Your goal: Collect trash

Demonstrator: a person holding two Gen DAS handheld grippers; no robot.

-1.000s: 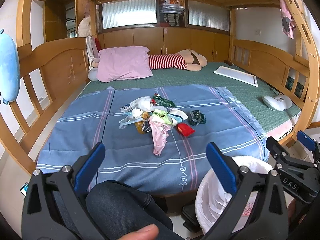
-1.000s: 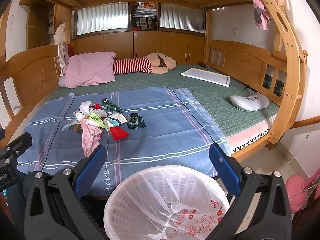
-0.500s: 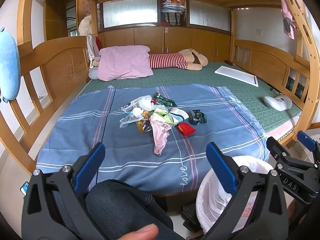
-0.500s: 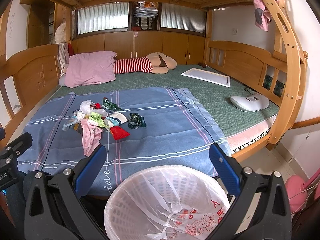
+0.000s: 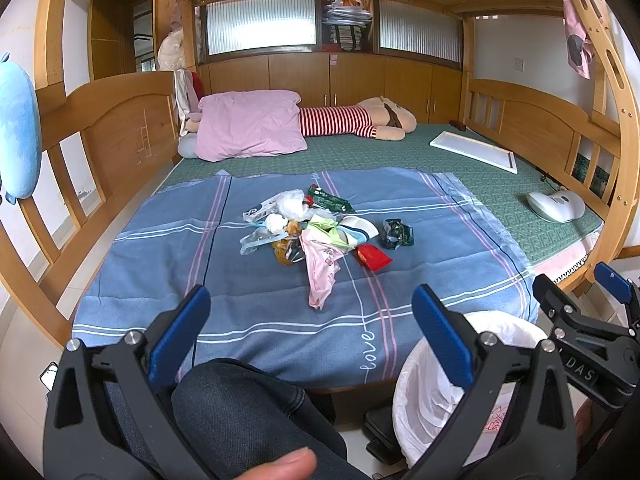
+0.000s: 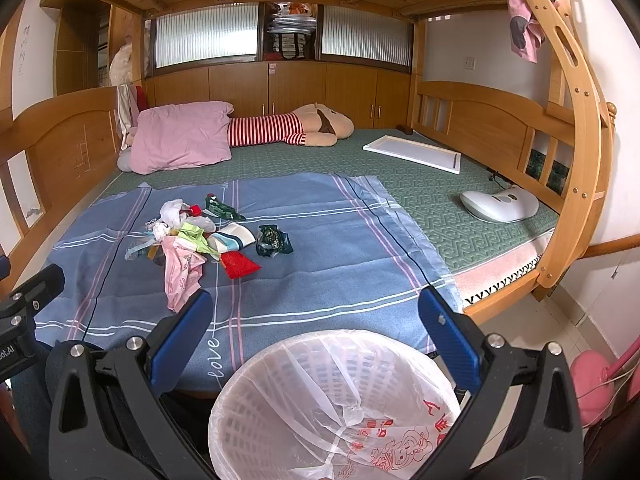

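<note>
- The left gripper [image 5: 310, 326] hangs with its blue-padded jaws spread wide and nothing between them, low at 6 o'clock in its own view, above a knee in dark jeans [image 5: 256, 408].
- The right gripper [image 6: 316, 330] is likewise gaping and empty, held over the white waste basket [image 6: 280, 412], which is lined with a thin plastic bag and sits on the floor at the foot of the bed.
- The trash pile [image 5: 316, 232] lies on the blue striped sheet [image 5: 160, 264], at about 12 o'clock from the left gripper and 11 o'clock from the right one, well apart from both.
- In the pile, a pink bag [image 6: 182, 270] reaches nearest the grippers; a red wrapper [image 6: 239, 265] and a dark green wrapper [image 6: 273, 241] lie on its 3 o'clock side.
- Further off, a pink pillow [image 6: 182, 140] and a striped plush toy [image 6: 292, 128] rest on the green mat [image 6: 432, 204].
- A white device [image 6: 498, 204] sits on the mat at 2 o'clock.
</note>
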